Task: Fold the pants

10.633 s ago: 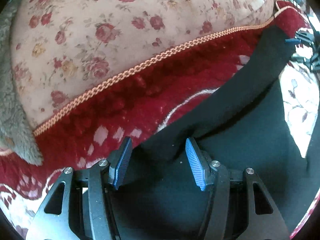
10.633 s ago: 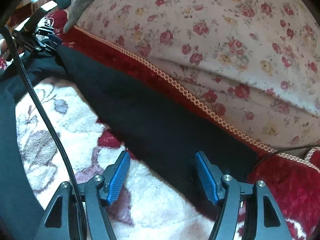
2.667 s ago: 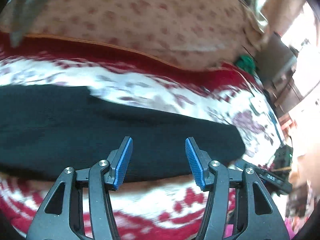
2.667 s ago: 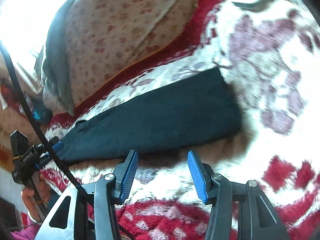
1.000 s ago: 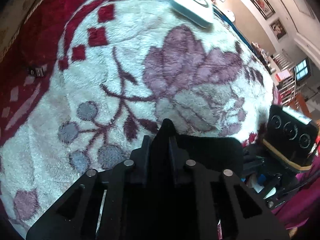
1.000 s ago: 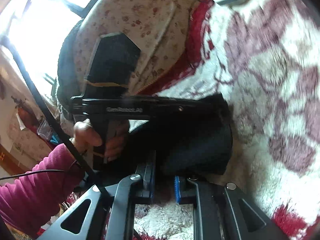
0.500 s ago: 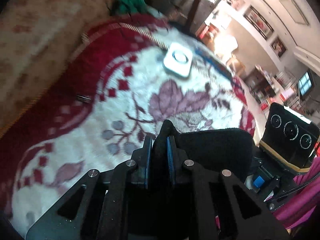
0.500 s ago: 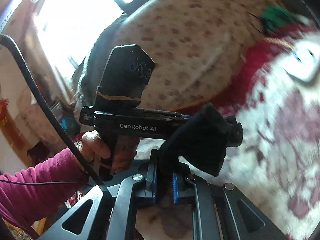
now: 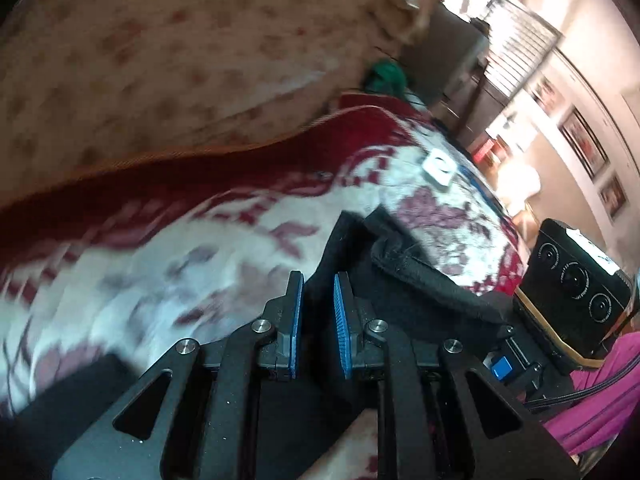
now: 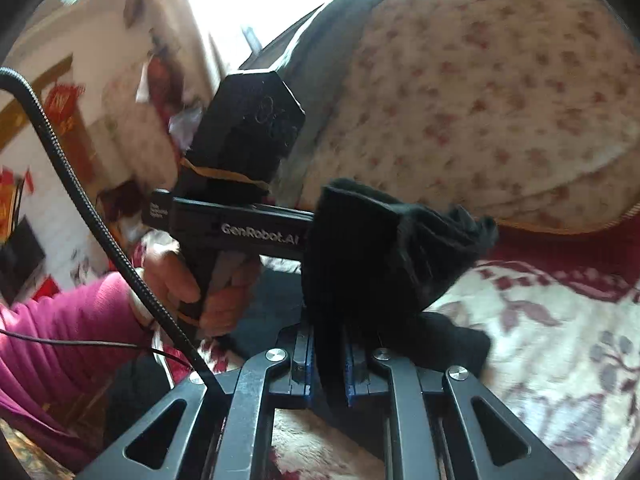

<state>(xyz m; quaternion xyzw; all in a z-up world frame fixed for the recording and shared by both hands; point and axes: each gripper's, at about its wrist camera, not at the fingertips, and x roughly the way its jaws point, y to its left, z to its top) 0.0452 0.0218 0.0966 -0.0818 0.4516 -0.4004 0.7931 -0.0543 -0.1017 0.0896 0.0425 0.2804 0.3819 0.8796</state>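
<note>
Left wrist view gives us the largest thing first, the red and white plush blanket with purple leaf patterns point(image 9: 224, 240), and we place everything else against it. Behind the blanket rises the cream cushion with small red flowers point(image 9: 160, 60). Lifted clear above the blanket is an end of the black knit pants point(image 9: 408, 264), while more of the dark cloth lies on the blanket below our tools. On the blanket's far side lies a small white square device point(image 9: 439, 167).

Our left gripper point(image 9: 318, 300) has its blue pads drawn in narrow and pinching a bunched edge of the pants. In the right wrist view our right gripper point(image 10: 327, 354) is likewise clamped tight on a thick wad of the same cloth, above the blanket's near edge. Just beside it the person's hand point(image 10: 200, 280), in a pink sleeve point(image 10: 68, 328), grips the other tool's handle.

We judge that we are carrying this end over to lay it on the rest. The risk is an uneven fold: both pinches take bunched cloth, so layers could slip out or land skewed. The two tools are near together, so they could knock, and the black braided cable point(image 10: 80, 208) might snag.
</note>
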